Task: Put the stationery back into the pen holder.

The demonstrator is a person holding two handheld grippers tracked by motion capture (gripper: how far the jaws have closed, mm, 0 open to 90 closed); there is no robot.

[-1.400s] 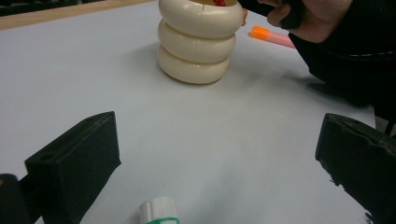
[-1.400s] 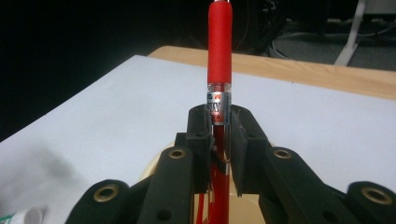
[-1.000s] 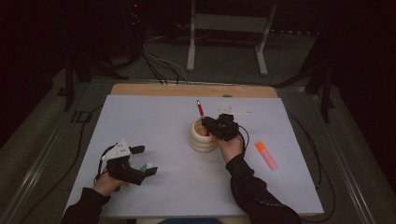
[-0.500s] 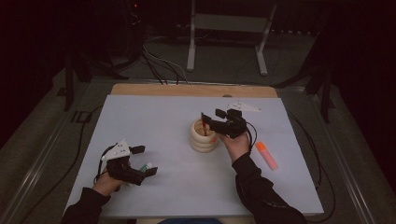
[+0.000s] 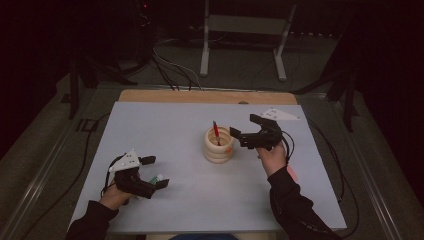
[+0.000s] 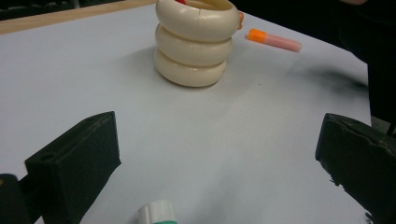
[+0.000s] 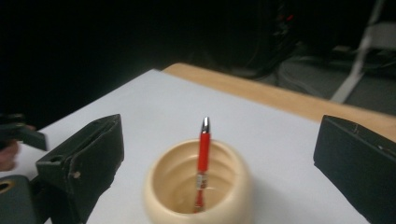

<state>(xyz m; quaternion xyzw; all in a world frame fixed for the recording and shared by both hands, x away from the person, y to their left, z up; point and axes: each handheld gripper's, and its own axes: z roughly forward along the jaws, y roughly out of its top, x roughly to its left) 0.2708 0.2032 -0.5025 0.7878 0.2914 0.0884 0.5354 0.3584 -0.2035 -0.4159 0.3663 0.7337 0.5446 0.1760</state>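
A cream ringed holder (image 5: 218, 146) (image 6: 196, 44) (image 7: 198, 186) stands mid-table with a red pen (image 5: 216, 131) (image 7: 203, 154) upright in it. My right gripper (image 5: 243, 126) (image 7: 215, 163) hovers just right of the holder; its jaws have just been opening, stand wide, and touch nothing. My left gripper (image 5: 156, 172) (image 6: 217, 158) rests open at the front left. A green-and-white marker (image 5: 159, 177) (image 6: 158, 213) lies on the table between its jaws, untouched. An orange marker (image 6: 274, 39) (image 5: 291, 173) lies to the right, partly behind the right forearm.
The white mat (image 5: 175, 125) covers a wooden table whose bare strip (image 5: 200, 96) shows at the back. Beyond it a metal stand (image 5: 245, 30) and cables (image 5: 170, 65) sit on the dark floor. Gripper cables trail off the mat's sides.
The right gripper was shut on the red pen over the holder; it has let go, opened wide and drawn back to the right and upward. The pen stays in the holder. The left gripper kept still.
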